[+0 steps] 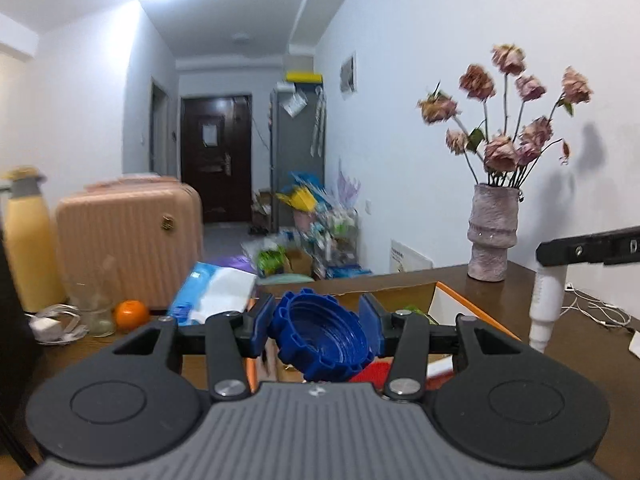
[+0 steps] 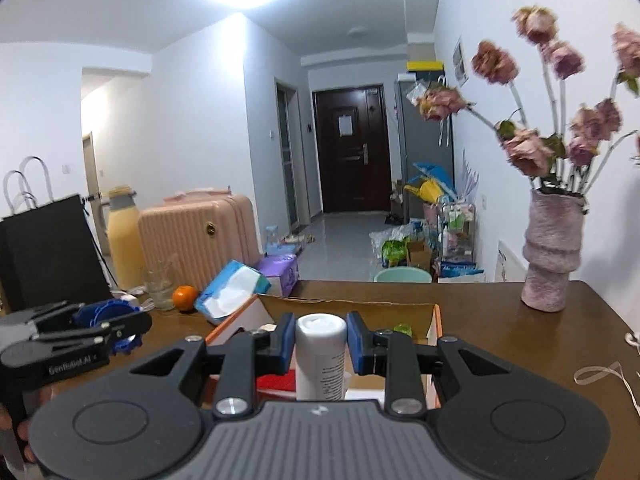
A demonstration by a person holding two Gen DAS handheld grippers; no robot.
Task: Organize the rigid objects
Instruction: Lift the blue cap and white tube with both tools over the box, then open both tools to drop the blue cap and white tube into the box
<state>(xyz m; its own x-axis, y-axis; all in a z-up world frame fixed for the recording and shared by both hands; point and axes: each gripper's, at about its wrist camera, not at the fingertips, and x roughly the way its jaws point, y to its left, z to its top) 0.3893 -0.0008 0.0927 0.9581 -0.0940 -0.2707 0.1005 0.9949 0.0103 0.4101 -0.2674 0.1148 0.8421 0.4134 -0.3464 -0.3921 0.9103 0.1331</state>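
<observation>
My left gripper (image 1: pixel 318 320) is shut on a blue ribbed plastic cap (image 1: pixel 324 336), held above the open cardboard box (image 1: pixel 476 308). It shows at the left of the right wrist view (image 2: pixel 116 324), with the blue cap (image 2: pixel 106 314) in its jaws. My right gripper (image 2: pixel 320 340) is shut on a white plastic bottle (image 2: pixel 320 360), held upright over the box (image 2: pixel 434 320). That bottle hangs at the right of the left wrist view (image 1: pixel 546 304). A red item (image 1: pixel 370 372) and a green item (image 2: pixel 402 329) lie inside the box.
On the brown table (image 2: pixel 500 332) stand a pink vase of dried flowers (image 2: pixel 554 252), a tissue pack (image 2: pixel 230 294), an orange (image 2: pixel 185 297), a glass (image 2: pixel 160 286), a yellow bottle (image 2: pixel 122 240) and a black bag (image 2: pixel 48 248). White cables (image 1: pixel 592 308) lie at right.
</observation>
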